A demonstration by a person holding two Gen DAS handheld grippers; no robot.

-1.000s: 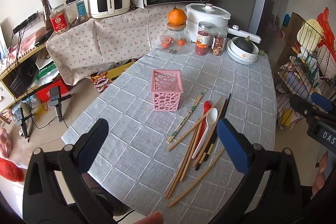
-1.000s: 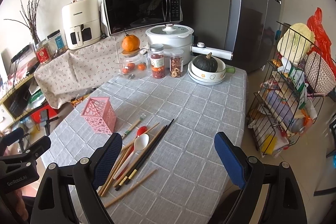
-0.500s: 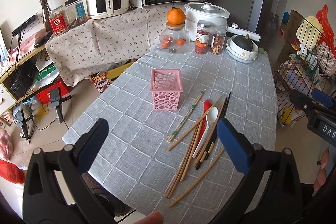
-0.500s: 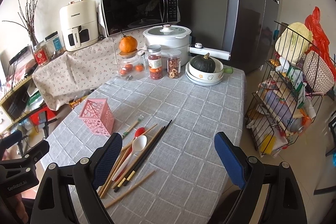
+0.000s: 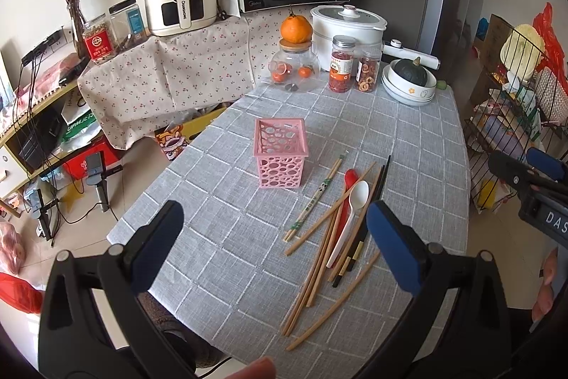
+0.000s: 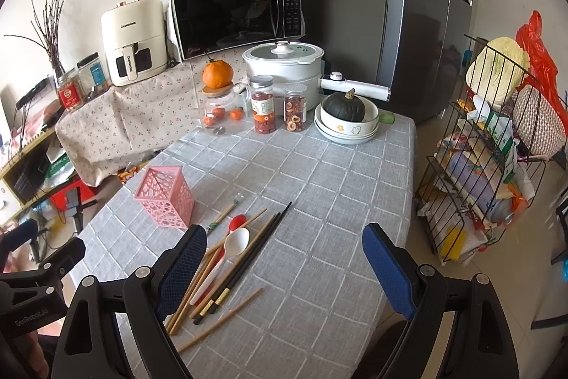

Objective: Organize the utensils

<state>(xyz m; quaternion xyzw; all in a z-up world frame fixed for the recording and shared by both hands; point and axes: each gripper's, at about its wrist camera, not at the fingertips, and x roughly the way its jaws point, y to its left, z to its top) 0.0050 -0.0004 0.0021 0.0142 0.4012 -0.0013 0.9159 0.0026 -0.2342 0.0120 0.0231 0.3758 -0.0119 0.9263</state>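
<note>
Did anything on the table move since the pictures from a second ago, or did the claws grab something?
Nothing visibly changed. The left claw and right claw hang open and empty above the grey checked tablecloth. The pink perforated plastic holder stands empty, and the wooden chopsticks, black chopsticks, white plastic spoon and red spoon lie loose in the same pile beside it.

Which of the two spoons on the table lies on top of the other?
The white spoon lies on top; the red spoon sits beneath it, only its bowl and part of its handle showing among the chopsticks.
</note>
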